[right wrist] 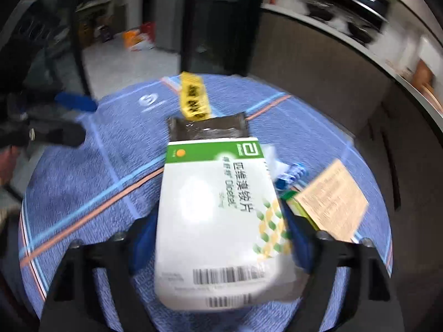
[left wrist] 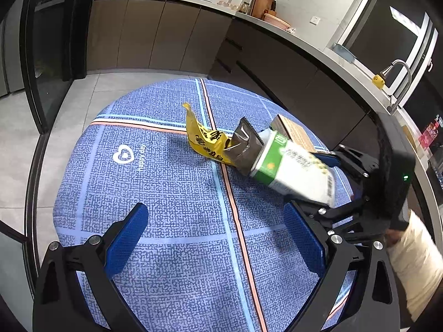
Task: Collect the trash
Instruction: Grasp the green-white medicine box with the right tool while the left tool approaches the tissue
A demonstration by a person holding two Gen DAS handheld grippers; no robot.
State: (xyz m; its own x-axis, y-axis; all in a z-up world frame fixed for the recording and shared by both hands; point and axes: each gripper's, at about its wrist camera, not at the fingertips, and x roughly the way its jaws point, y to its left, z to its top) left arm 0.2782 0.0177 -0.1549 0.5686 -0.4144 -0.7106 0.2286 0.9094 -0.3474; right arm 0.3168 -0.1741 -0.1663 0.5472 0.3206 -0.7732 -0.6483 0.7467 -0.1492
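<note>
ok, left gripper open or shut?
Open. The left gripper pads stand wide apart above the tablecloth, nothing between them; the white-green box sits between the right gripper's fingers.

"happy day" is printed beside a heart logo on the blue tablecloth (left wrist: 171, 193). "Abbott", "匹维溴铵片" and "Dicetel" are read on the white-and-green box (right wrist: 221, 215).

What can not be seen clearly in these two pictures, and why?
- Right wrist view: whether the right gripper pads press the white and green box; motion blur and the box hide the contact.
- Left wrist view: the brown card is partly behind the box.
- Right wrist view: small blue item beside the box, too blurred to name.
</note>
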